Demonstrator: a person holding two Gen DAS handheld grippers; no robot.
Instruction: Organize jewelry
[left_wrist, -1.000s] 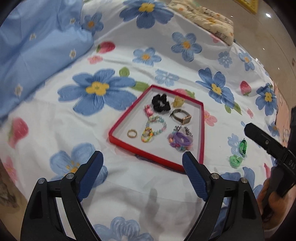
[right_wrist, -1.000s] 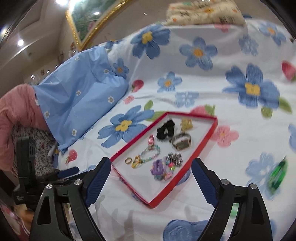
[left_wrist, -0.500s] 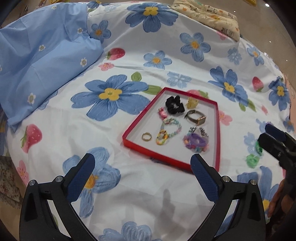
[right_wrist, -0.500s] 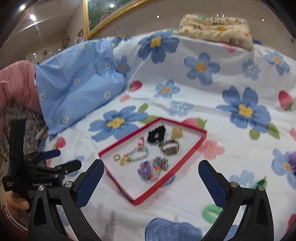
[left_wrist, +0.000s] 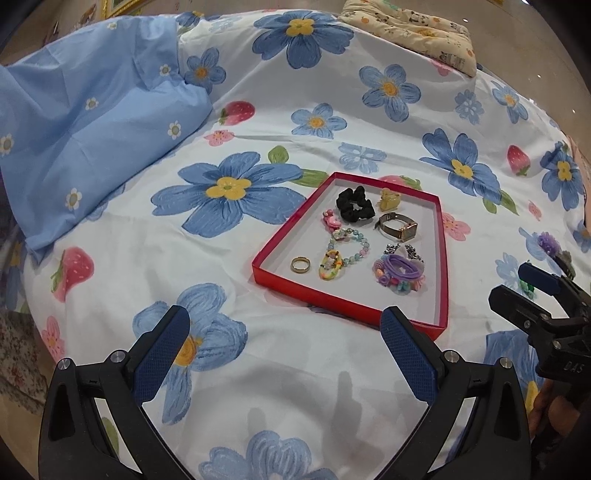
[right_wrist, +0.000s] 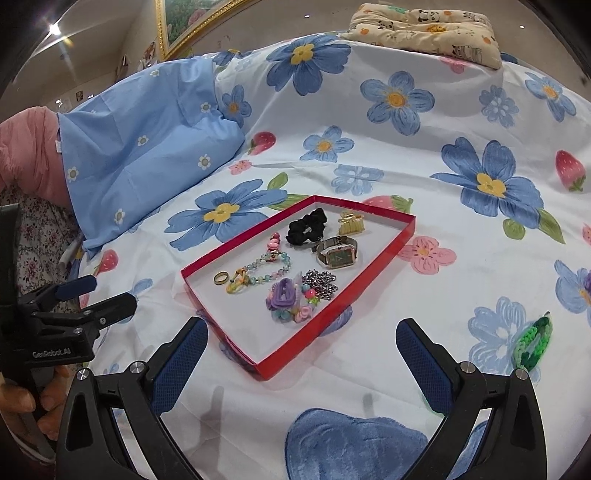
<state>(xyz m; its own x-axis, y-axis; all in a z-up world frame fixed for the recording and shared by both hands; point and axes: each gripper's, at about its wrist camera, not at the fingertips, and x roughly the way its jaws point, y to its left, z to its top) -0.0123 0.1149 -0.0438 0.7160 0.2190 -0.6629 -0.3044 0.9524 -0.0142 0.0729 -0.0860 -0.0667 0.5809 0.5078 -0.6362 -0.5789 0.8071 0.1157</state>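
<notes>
Red tray (left_wrist: 442, 266) holds jewelry; a green piece, perhaps a clip (right_wrist: 533, 341), lies outside.

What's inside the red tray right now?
In the red tray: black scrunchie, yellow claw clip, watch, gold ring, beaded bracelet, pink charm, chain, purple hair-tie pile. What lies beneath that pile is hidden.

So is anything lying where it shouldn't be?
Yes. A green hair clip lies on the flowered bedsheet, outside the red tray that holds the other jewelry. Another purple piece also sits loose on the sheet beyond the tray.
</notes>
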